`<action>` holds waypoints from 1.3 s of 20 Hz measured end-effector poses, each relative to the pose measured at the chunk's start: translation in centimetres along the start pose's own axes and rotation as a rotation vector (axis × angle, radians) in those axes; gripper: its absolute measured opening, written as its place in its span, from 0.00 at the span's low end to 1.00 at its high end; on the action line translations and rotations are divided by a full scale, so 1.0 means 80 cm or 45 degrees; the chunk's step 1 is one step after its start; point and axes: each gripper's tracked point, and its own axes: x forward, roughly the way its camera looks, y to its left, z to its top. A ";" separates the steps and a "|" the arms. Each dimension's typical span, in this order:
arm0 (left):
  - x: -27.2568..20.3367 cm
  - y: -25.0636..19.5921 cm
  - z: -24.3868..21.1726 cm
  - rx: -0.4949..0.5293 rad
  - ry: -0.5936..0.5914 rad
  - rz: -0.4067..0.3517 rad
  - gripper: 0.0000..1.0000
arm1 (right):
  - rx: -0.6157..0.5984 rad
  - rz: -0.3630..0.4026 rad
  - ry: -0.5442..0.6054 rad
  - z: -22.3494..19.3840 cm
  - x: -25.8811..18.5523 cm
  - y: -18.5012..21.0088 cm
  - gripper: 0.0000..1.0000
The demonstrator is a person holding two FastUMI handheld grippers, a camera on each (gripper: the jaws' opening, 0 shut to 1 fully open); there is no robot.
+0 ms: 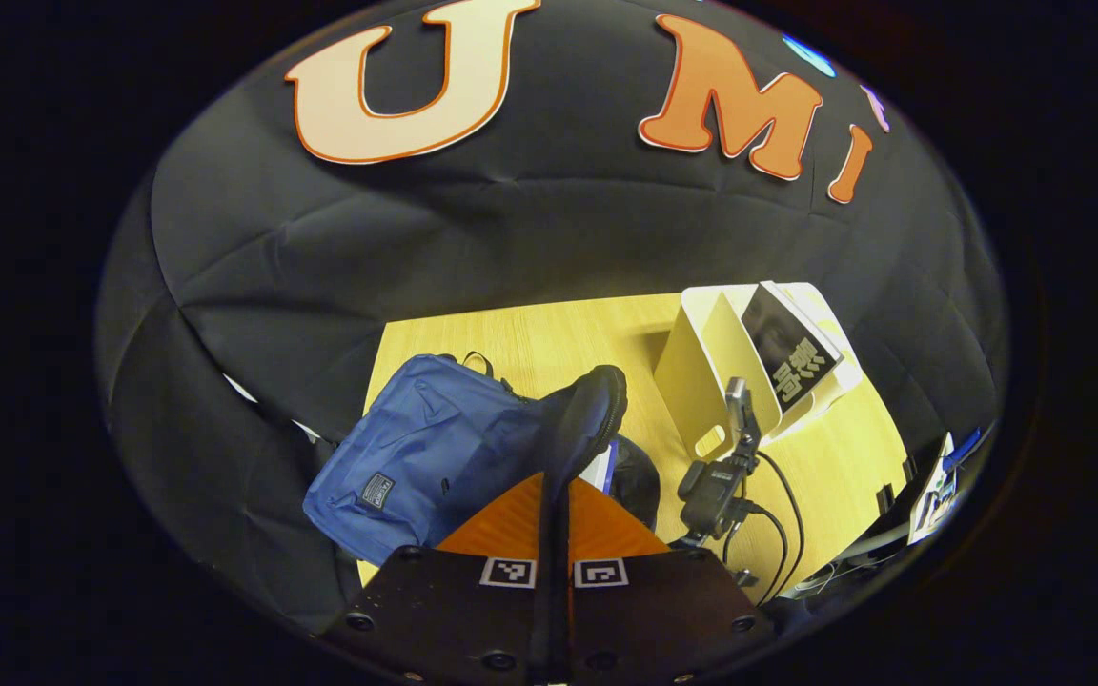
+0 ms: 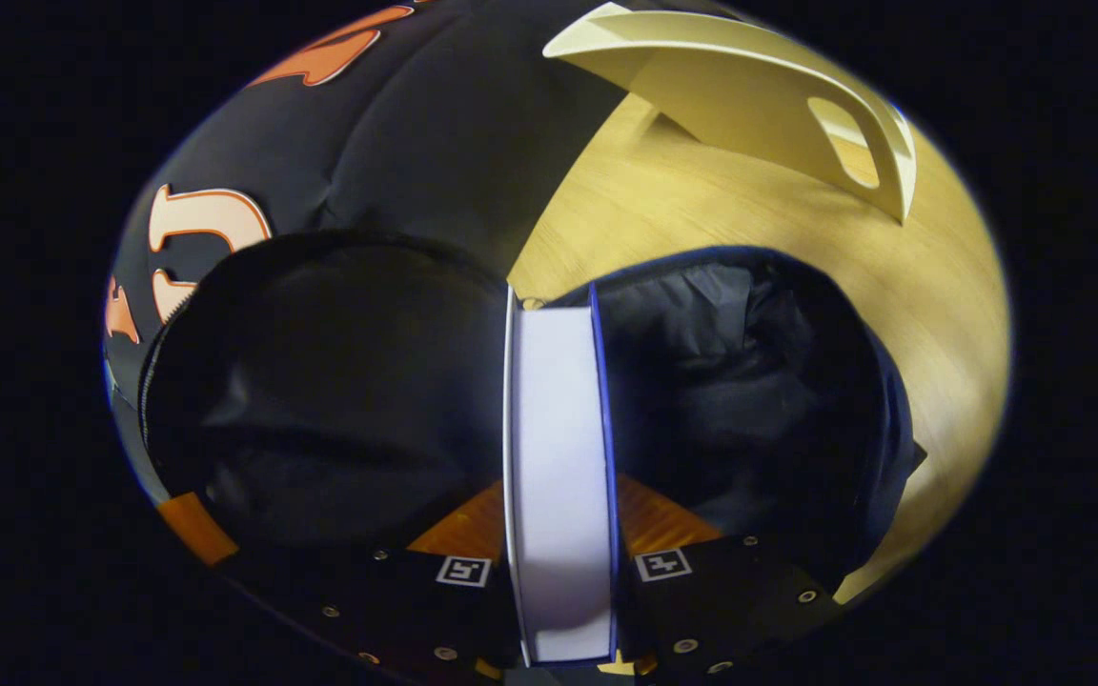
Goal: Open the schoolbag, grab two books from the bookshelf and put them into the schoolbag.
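The blue schoolbag lies on the wooden table. My left gripper is shut on the black rim of the bag's flap and holds it up, so the mouth gapes. In the right gripper view, my right gripper is shut on a book with white pages and a blue cover, held edge-on over the bag's black lining. The left gripper view shows that right gripper beside the bag's mouth. The white bookshelf holds another book, leaning.
Black cables trail from the right gripper across the table. Some white and blue objects stand past the table's right edge. The bookshelf's side with its handle cut-out is close above the bag. Black cloth walls in the table behind.
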 end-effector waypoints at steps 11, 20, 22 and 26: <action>0.010 0.013 -0.002 -0.028 -0.011 0.000 0.01 | -0.114 -0.271 0.101 0.029 -0.093 -0.044 0.98; 0.016 0.009 -0.004 -0.025 -0.024 0.006 0.01 | -0.550 -0.311 -0.273 0.197 -0.260 0.002 0.97; 0.020 0.008 -0.004 -0.043 -0.024 0.006 0.01 | -0.731 -0.376 -0.383 0.244 -0.298 0.012 0.97; 0.025 0.002 -0.007 -0.070 -0.024 0.000 0.00 | -0.947 -0.515 -0.495 0.324 -0.351 0.024 0.96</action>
